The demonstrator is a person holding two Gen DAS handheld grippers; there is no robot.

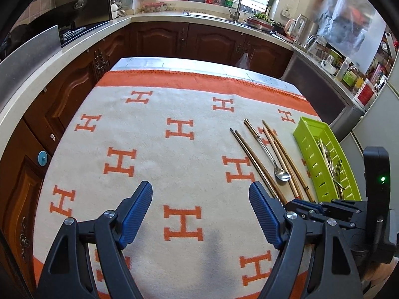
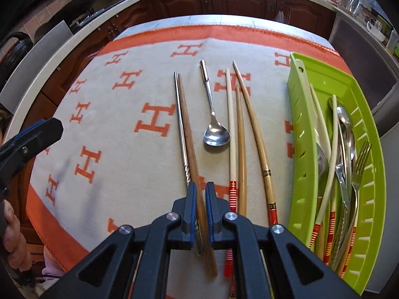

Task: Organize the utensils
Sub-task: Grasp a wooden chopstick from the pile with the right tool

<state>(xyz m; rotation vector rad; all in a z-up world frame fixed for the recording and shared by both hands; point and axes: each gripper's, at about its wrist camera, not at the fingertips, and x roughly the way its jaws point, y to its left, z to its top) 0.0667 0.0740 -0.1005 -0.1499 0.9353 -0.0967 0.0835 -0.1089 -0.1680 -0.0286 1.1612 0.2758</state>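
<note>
Cloth: cream woven cloth with orange H marks and an orange border [image 2: 119, 154] covers the bench [image 1: 189, 62], whose pale bare top shows only at the far edge.
Loose utensils: a silver metal chopstick [image 2: 180, 122] and a dark brown wooden chopstick [image 2: 187, 134] lie touching side by side; next along lie a small steel spoon [image 2: 216, 134], bowl toward the camera, a cream chopstick with red-striped end [image 2: 230, 134], a plain bamboo chopstick [image 2: 240, 149] and a bamboo chopstick with dark bands and a red end [image 2: 256, 139].
Tray: lime-green slotted plastic tray [image 2: 296, 124] sits at the right edge of the cloth, just beside the loose row; it holds cream chopsticks, steel spoons and a steel fork [image 2: 359, 164].
Right claw: right claw [image 2: 200, 199] is clenched to a narrow gap over the thick ends of the metal and brown chopsticks; the brown one passes through the gap, but whether the pads press on it I cannot tell.
Left claw: left claw [image 1: 200, 211] is released, jaws wide, over bare cloth to the left of the utensils, nothing between them.
In the way: the spoon and cream chopstick lie close beside the brown chopstick.
Surroundings: dark brown wooden cabinets [image 1: 159, 39] under a pale counter wrap around the bench, with a steel tap [image 1: 237, 0] below the window.
</note>
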